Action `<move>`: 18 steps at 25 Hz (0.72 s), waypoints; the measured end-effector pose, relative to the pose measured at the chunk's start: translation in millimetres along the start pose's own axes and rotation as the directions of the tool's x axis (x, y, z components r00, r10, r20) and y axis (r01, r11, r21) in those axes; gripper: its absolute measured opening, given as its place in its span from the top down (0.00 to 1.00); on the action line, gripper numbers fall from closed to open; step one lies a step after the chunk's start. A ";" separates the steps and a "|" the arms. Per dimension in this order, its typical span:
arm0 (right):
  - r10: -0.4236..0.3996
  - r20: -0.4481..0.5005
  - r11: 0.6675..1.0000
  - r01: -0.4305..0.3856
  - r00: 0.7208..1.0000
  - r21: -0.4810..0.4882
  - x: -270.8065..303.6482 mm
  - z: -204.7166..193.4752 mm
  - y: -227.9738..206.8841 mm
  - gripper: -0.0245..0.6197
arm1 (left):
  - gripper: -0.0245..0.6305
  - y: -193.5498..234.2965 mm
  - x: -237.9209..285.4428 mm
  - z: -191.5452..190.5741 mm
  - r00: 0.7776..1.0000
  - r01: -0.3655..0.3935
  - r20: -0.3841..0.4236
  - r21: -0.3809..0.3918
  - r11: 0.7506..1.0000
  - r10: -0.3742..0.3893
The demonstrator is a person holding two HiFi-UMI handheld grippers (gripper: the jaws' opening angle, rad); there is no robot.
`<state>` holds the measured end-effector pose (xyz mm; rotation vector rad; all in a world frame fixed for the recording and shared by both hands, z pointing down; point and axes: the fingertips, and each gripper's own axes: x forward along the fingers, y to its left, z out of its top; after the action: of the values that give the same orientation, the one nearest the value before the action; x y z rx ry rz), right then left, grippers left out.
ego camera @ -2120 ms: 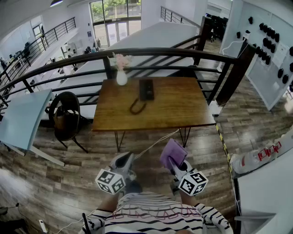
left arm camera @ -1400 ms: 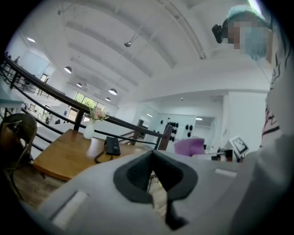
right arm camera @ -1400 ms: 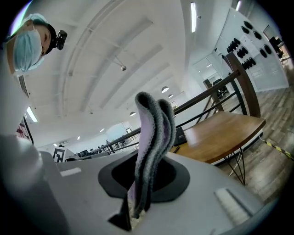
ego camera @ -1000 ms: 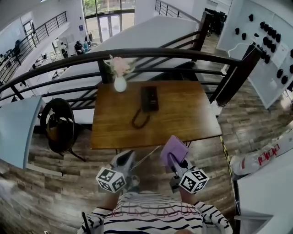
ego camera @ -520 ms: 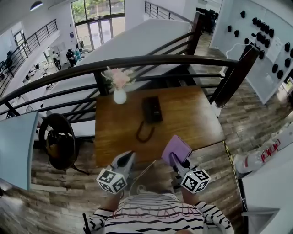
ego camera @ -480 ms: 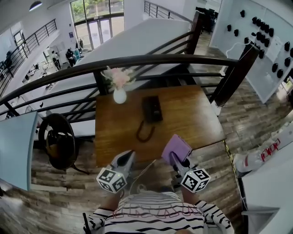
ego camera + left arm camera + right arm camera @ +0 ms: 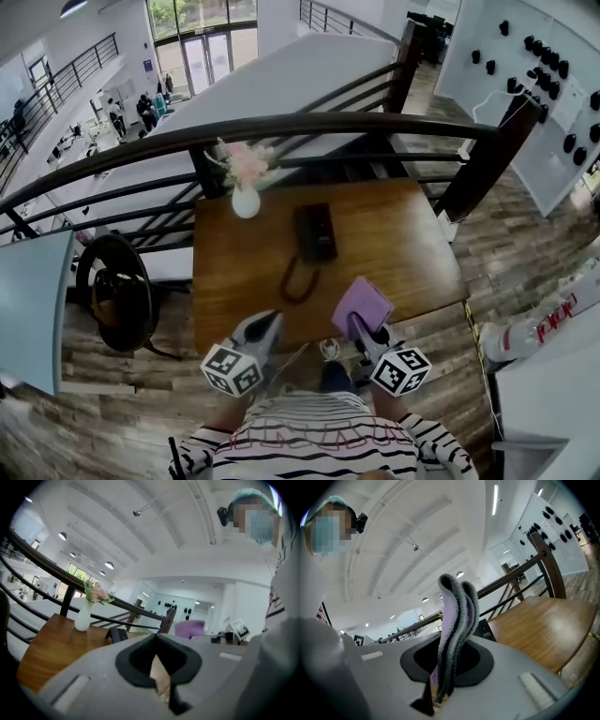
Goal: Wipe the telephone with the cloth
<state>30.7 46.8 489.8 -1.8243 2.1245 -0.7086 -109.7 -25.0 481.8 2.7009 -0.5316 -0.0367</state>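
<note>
R claw clamped tight on the folded purple cloth, which sticks out fwd of its jaws, over the near edge of the wooden table. L claw just beside it, jaws pinched together w/ nothing in them. Black telephone lies ahead of both claws, roughly btwn them, well apart from the cloth. White vase beyond, to the L claw's side.
</note>
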 end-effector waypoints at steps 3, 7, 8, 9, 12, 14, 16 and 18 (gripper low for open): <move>0.031 -0.018 0.999 -0.032 0.999 -0.006 25.0 11.9 -14.0 0.88 | 0.96 17.2 17.6 8.0 0.999 -0.039 0.014 -0.003 0.999 0.039; 0.072 -0.050 0.997 -0.073 0.996 -0.015 64.0 31.7 -38.9 0.88 | 0.96 38.6 47.9 21.2 0.995 -0.090 0.041 -0.005 0.996 0.090; 0.086 -0.062 0.996 -0.087 0.994 -0.016 74.7 36.2 -44.4 0.88 | 0.96 44.5 55.1 24.7 0.993 -0.106 0.047 -0.008 0.994 0.106; 0.100 -0.074 0.995 -0.102 0.992 -0.018 86.0 40.4 -49.4 0.89 | 0.96 50.9 61.6 28.6 0.991 -0.123 0.054 -0.010 0.992 0.123; 0.138 -0.106 0.990 -0.142 0.985 -0.025 122.6 52.4 -63.7 0.88 | 0.96 72.8 79.7 40.4 0.983 -0.170 0.071 -0.015 0.985 0.171; 0.159 -0.123 0.986 -0.164 0.980 -0.031 146.8 61.9 -75.3 0.88 | 0.96 86.8 93.5 46.7 0.977 -0.197 0.078 -0.016 0.980 0.197; 0.176 -0.137 0.982 -0.183 0.975 -0.038 168.7 70.2 -88.3 0.88 | 0.96 99.3 107.3 50.2 0.971 -0.222 0.084 -0.017 0.975 0.222; 0.191 -0.151 0.979 -0.199 0.970 -0.042 188.0 75.0 -99.2 0.88 | 0.96 110.7 117.9 52.0 0.965 -0.247 0.090 -0.019 0.969 0.247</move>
<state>117.6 -161.0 499.7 -1.6039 2.4008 -0.7612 -45.3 -182.2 481.0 2.6141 -0.8906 -0.0948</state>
